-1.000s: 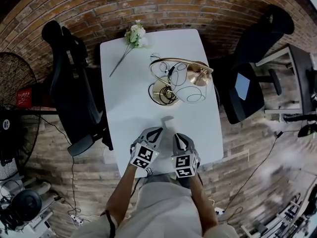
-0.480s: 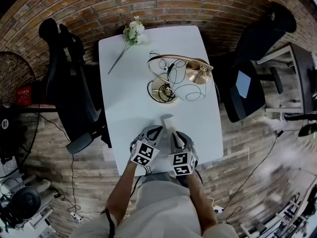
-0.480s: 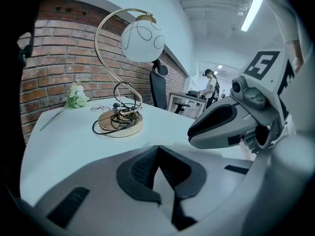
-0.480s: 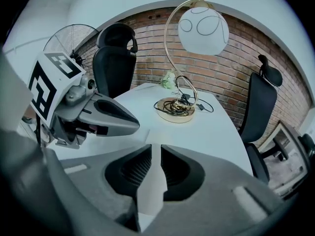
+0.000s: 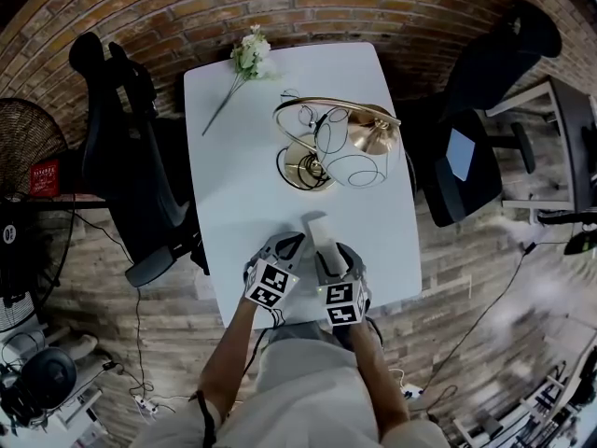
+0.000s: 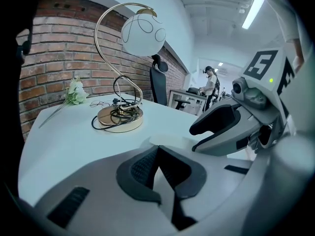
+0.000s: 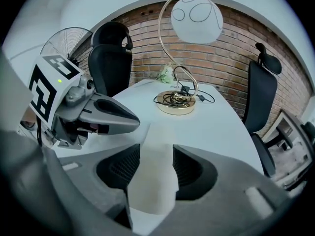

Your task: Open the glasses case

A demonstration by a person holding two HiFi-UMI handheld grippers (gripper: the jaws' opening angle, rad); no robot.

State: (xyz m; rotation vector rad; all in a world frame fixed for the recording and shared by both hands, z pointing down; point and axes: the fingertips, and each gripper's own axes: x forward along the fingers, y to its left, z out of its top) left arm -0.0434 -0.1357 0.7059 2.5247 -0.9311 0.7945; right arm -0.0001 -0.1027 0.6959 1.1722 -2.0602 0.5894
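The white glasses case (image 5: 318, 234) was found at the near edge of the table (image 5: 233, 175), flanked on its left by the clenched left gripper (image 6: 157, 150), seemingly as a brace, while the right gripper (image 7: 156, 155), its jaws just parted, was left released around the case's near end.

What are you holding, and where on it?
The left hand-held gripper pinches a thin near edge of the white glasses case. The right hand-held gripper, jaws just opening, straddles its sides; whether it presses cannot be told.

Gold lamp (image 5: 359, 161) w/ globe shade mid-table (image 5: 238, 194); flower sprig (image 5: 250, 59) far corner; chair L (image 5: 131, 157), chair R (image 5: 476, 138).
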